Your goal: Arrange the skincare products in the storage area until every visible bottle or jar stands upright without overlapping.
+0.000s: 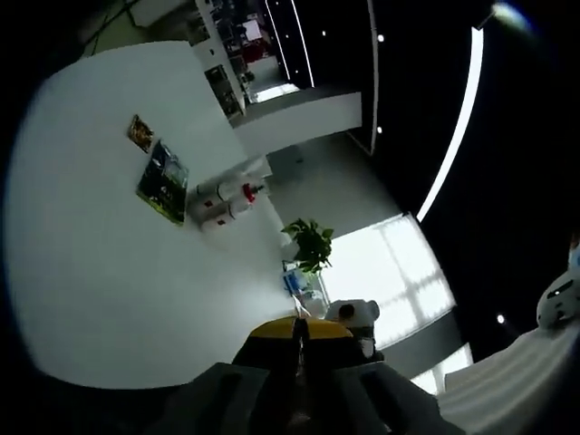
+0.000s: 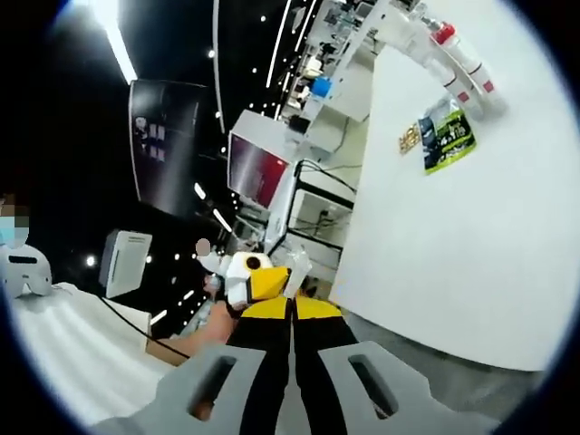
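White bottles, left view adds plant

The table looks like smooth matt white laminate, no shine. The white bottles seem plastic, slightly glossy, with red caps. The green packet has a shiny printed foil look. Both grippers' jaws look like matt grey plastic with yellow tips

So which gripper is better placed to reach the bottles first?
Marginally the left gripper: the bottles sit nearer mid-frame there. In the right gripper view they lie at the edge. Both are shut, empty and far.
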A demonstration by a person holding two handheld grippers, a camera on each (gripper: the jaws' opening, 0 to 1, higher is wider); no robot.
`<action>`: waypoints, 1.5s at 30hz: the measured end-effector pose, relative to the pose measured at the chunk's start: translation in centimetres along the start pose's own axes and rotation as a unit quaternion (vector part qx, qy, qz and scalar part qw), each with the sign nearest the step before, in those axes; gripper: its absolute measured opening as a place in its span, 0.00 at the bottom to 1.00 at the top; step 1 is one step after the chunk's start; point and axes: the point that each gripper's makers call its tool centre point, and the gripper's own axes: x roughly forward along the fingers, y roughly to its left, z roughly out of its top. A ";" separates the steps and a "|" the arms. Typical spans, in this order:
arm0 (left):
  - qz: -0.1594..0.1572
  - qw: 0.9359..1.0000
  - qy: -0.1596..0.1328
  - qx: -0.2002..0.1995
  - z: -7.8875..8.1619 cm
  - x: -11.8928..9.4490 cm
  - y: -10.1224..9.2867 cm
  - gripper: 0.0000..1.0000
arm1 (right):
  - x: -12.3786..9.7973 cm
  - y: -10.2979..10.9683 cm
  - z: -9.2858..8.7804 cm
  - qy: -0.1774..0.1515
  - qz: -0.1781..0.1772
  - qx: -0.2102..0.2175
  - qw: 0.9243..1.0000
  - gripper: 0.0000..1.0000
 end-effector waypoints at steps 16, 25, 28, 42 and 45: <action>0.003 0.999 0.034 -0.001 -1.3 -0.3 0.9 0.00 | -0.3 -0.7 0.9 -0.012 -0.031 -0.056 0.998 0.00; -0.005 1.000 0.027 0.005 0.2 -0.1 0.6 0.00 | 0.1 -0.3 2.0 -0.037 -0.036 -0.104 0.993 0.11; -0.004 1.000 0.024 0.008 0.8 -0.1 0.8 0.00 | -0.3 -0.6 2.6 -0.048 -0.057 -0.164 0.984 0.14; 0.011 0.999 0.028 0.031 6.2 -0.2 2.5 0.00 | -2.1 -3.9 2.1 -0.035 -0.216 -0.371 0.902 0.46; 0.017 0.999 0.033 0.038 7.5 -0.1 3.0 0.00 | -2.0 -4.2 1.7 -0.035 -0.224 -0.381 0.896 0.46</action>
